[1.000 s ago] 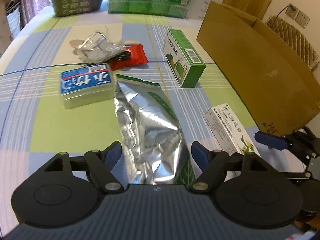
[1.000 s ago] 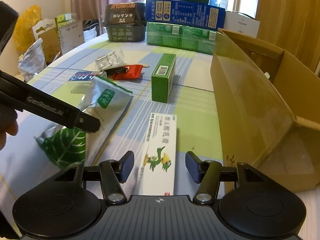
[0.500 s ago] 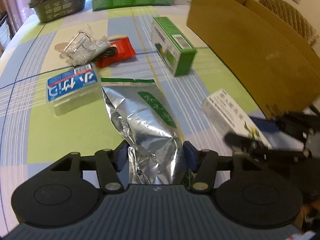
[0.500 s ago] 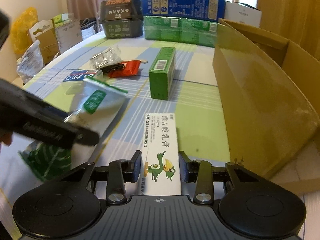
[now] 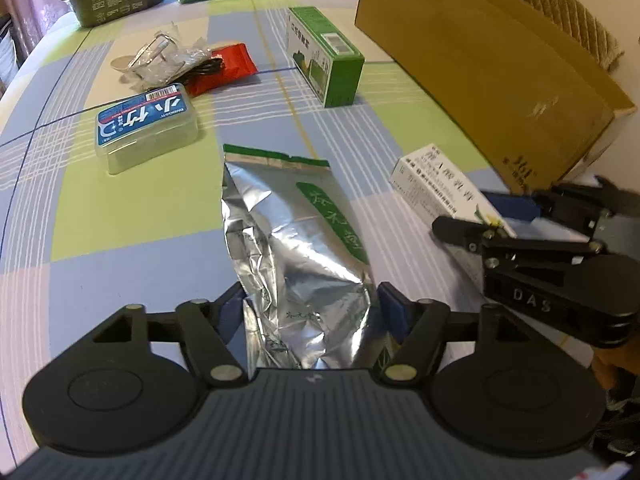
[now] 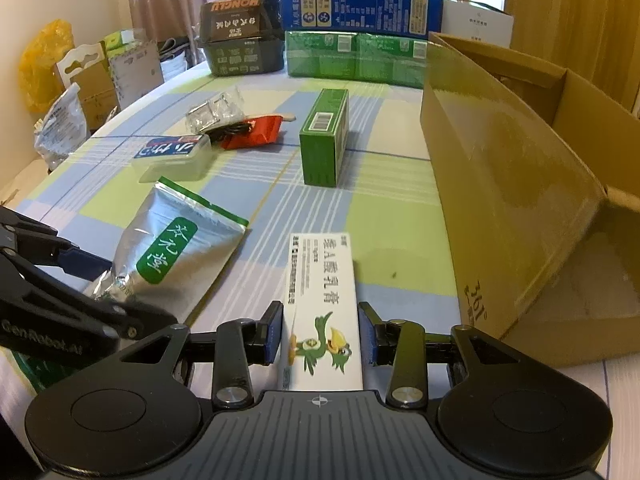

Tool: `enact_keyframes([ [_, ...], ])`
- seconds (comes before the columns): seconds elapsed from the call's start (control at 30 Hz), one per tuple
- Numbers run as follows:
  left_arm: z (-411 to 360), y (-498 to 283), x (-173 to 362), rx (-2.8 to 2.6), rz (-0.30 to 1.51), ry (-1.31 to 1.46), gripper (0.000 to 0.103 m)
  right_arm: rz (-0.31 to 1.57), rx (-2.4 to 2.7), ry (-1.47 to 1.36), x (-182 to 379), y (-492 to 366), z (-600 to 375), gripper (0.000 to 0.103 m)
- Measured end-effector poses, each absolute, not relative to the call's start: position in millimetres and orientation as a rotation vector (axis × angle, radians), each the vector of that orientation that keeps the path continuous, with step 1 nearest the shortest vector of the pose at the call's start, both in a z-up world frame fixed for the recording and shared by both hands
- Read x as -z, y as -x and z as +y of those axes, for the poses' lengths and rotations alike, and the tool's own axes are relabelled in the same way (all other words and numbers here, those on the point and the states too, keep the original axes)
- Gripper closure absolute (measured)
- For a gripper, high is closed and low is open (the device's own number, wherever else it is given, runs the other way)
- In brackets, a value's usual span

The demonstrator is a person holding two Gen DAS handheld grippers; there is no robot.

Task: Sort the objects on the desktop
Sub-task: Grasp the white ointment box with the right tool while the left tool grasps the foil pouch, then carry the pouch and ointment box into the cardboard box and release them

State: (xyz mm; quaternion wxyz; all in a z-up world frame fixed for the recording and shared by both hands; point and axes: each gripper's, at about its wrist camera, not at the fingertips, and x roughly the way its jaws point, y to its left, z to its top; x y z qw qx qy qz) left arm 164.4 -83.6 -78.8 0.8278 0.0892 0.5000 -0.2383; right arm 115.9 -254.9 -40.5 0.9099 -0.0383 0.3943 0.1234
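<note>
Gripping two items at once. My left gripper [image 5: 310, 312] has its fingers [image 5: 394, 314] pressed onto the crumpled near end of the silver foil pouch [image 5: 296, 240], which lies flat on the checked tabletop [image 5: 132, 216]. My right gripper [image 6: 322, 336] has its fingers [image 6: 272, 334] clamped on the sides of the white ointment box [image 6: 322, 300], also on the tabletop, just right of the pouch. Open cardboard box [image 6: 520, 184] sits beside it on the right. Further out: green carton [image 6: 326, 136] standing on its long side, clear plastic case with blue label [image 5: 146, 126], red packet [image 5: 226, 68] and clear wrappers [image 5: 160, 56] touching.
</note>
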Motion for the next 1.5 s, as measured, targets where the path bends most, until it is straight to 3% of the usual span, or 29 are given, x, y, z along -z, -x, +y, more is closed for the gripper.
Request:
enact_keyframes([
  [0.17,-93,-160,82,0.498,1.04,-0.264,0.032,0.821,-0.259,0.098,46,-118,-253,0.061],
  [0.3,-92,-157,80,0.518,1.031,-0.258,0.048,0.822,-0.258,0.098,48,-117,-254,0.061],
  [0.4,-91,-156,77,0.517,1.029,-0.25,0.054,0.826,-0.252,0.094,47,-117,-255,0.067],
  [0.53,-86,-151,72,0.518,1.027,-0.23,0.059,0.828,-0.253,0.085,44,-114,-256,0.068],
  [1.1,-74,-117,14,0.554,0.984,-0.196,0.059,0.722,-0.242,0.041,-20,-63,-261,0.068],
  [1.5,-129,-110,-61,0.621,0.871,-0.193,0.059,0.574,-0.183,0.017,-101,-51,-305,0.068],
])
